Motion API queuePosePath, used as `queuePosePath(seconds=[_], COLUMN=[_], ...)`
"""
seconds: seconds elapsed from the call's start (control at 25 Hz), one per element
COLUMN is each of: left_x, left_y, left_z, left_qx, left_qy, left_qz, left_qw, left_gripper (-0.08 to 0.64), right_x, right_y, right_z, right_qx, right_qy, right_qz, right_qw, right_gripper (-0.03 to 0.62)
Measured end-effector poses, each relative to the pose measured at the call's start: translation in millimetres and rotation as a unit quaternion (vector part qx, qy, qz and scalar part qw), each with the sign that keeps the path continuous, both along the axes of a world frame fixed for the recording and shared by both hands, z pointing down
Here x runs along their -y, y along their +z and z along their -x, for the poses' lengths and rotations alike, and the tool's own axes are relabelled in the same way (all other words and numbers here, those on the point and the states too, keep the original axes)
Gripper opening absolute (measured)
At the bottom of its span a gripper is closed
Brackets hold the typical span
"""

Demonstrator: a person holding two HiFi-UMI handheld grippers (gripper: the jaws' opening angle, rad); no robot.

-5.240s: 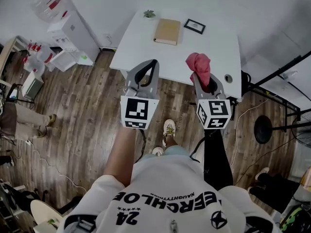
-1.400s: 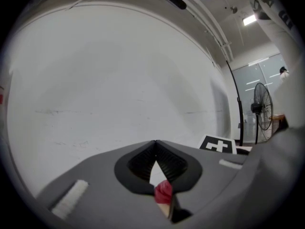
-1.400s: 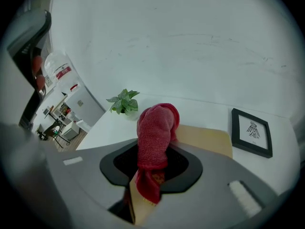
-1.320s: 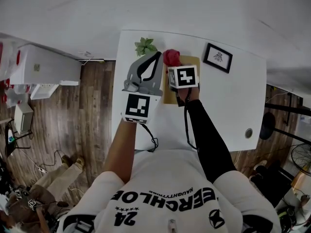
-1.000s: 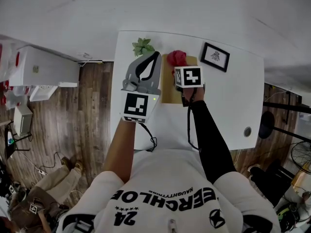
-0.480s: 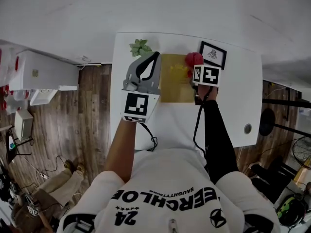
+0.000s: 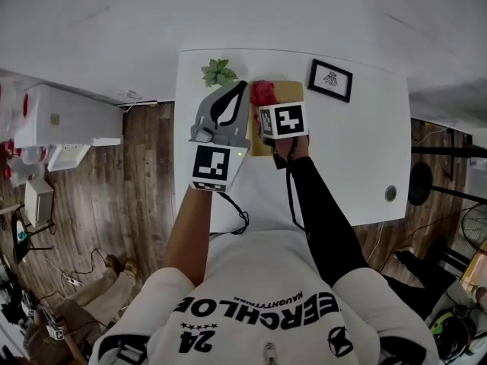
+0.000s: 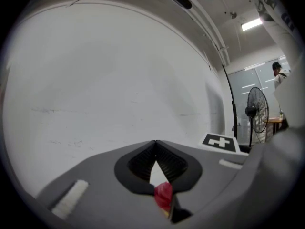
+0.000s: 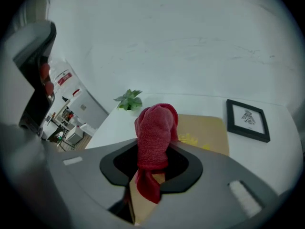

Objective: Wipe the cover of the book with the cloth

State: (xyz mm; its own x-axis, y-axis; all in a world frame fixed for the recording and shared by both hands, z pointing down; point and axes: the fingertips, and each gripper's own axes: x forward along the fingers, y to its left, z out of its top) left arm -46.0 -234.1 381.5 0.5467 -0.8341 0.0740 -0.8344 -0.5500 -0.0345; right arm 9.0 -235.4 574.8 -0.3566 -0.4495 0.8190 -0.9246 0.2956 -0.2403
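Note:
A tan book (image 7: 293,92) lies at the back of the white table (image 7: 350,158). My right gripper (image 7: 264,99) is shut on a red cloth (image 7: 263,92), and the cloth rests on the book's left part. In the right gripper view the bunched cloth (image 9: 155,132) stands up between the jaws of the right gripper (image 9: 153,151), with the book's cover (image 9: 202,130) behind it. My left gripper (image 7: 240,88) hovers beside the book's left edge, its jaws shut with nothing between them. Its view faces the wall, and only a bit of the cloth (image 8: 163,194) shows below the left gripper's closed tips (image 8: 156,142).
A small green plant (image 7: 218,72) stands at the table's back left, close to the left gripper's tip. A black picture frame (image 7: 329,79) lies right of the book. A round cable hole (image 7: 391,193) sits near the table's right edge. A standing fan (image 8: 257,113) shows in the room.
The right gripper swept the cloth to the book's right side half a second ago. It has come back across the cover to the left. The left gripper has stayed put.

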Motion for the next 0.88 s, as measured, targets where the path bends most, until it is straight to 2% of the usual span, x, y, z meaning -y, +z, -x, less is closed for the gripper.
queuePosePath(seconds=[0.12, 0.28, 0.44, 0.8, 0.88], left_x=[-0.4, -4.0, -3.9, 4.2, 5.6], left_y=[-0.6, -1.5, -3.8, -0.3, -0.9], left_z=[-0.8, -6.2, -11.4, -23.7, -24.9], left_qx=[0.000, 0.000, -0.003, -0.006, -0.003], left_qy=[0.004, 0.009, 0.015, 0.014, 0.013], left_qz=[-0.008, -0.009, -0.009, -0.006, -0.008], left_qw=[1.0000, 0.9999, 0.9998, 0.9999, 0.9999], left_gripper=[0.044, 0.044, 0.044, 0.044, 0.044], right_x=[-7.3, -7.6, -9.3, -8.7, -6.7], right_y=[14.0, 10.5, 11.0, 17.3, 18.8], right_z=[19.3, 12.7, -17.1, -108.5, -116.8], right_qx=[-0.007, -0.027, -0.057, -0.084, -0.079], right_qy=[-0.020, -0.029, -0.003, 0.095, 0.104], right_qz=[0.007, 0.004, 0.008, 0.023, 0.025], right_qw=[1.000, 0.999, 0.998, 0.992, 0.991], right_gripper=[0.104, 0.104, 0.104, 0.104, 0.104])
